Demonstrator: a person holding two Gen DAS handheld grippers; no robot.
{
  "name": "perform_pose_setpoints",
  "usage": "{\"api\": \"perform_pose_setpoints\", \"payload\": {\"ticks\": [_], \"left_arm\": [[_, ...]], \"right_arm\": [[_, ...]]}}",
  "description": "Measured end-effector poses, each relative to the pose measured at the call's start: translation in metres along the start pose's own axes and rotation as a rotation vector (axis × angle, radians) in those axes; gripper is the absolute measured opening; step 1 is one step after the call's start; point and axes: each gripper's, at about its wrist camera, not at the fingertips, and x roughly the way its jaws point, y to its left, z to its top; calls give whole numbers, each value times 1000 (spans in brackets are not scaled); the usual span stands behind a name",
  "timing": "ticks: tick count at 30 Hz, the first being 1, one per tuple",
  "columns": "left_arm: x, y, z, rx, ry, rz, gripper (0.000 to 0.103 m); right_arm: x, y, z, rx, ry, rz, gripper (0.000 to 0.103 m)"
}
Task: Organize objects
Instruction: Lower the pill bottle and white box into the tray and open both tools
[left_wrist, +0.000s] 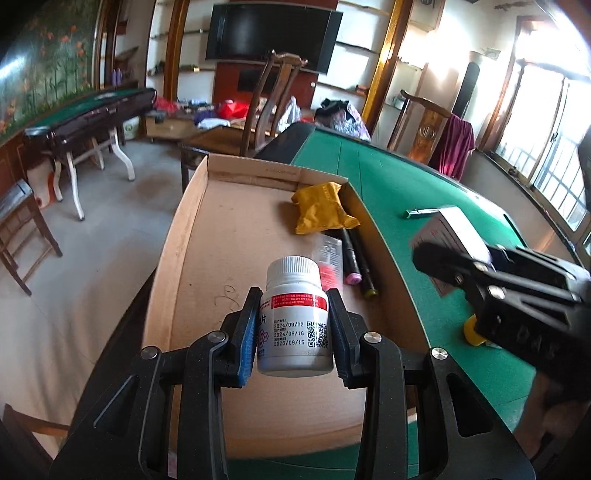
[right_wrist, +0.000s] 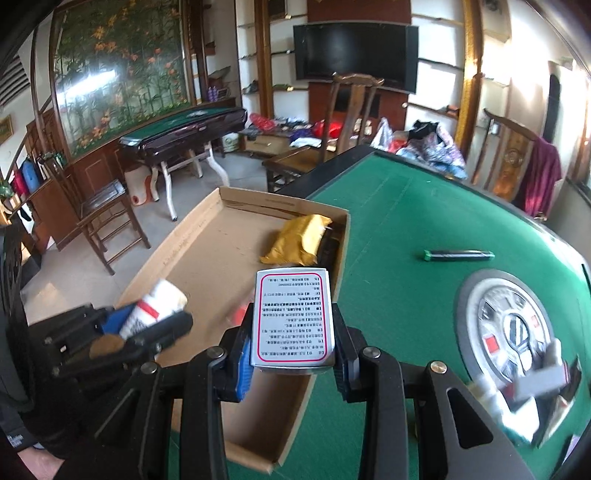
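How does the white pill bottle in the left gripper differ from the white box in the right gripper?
The pill bottle is round with a ribbed screw cap; the medicine box is flat and rectangular. The bottle carries a red band, printed dates and a QR code; the box shows a red outline around small text. Both are white, each clamped between gripper pads, near the cardboard tray.

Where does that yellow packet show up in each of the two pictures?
Left wrist view: the yellow packet lies right of centre, in the cardboard tray's far right corner.
Right wrist view: the packet is near centre, same corner.
Shared landmark: the green pen on the felt.
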Motion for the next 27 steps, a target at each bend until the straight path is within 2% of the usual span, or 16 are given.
{"api": "perform_pose_setpoints", "payload": {"ticks": [4,6,11,18,27], "left_arm": [[12,11,15,-18,81,-55,34],[20,12,24,-10,111,-57,34],[44,12,35,-19,194,-87,34],[67,12,43,-62,239,-104,34],[80,23,46,-105,261,-105,34]], "right_arm": [[27,2,28,23,50,35,35],[50,-1,41,49,106,69,35],[93,-3,72,92,164,79,35],[146,-8,91,124,235,60,35],[168,-5,100,111,233,61,35]]}}
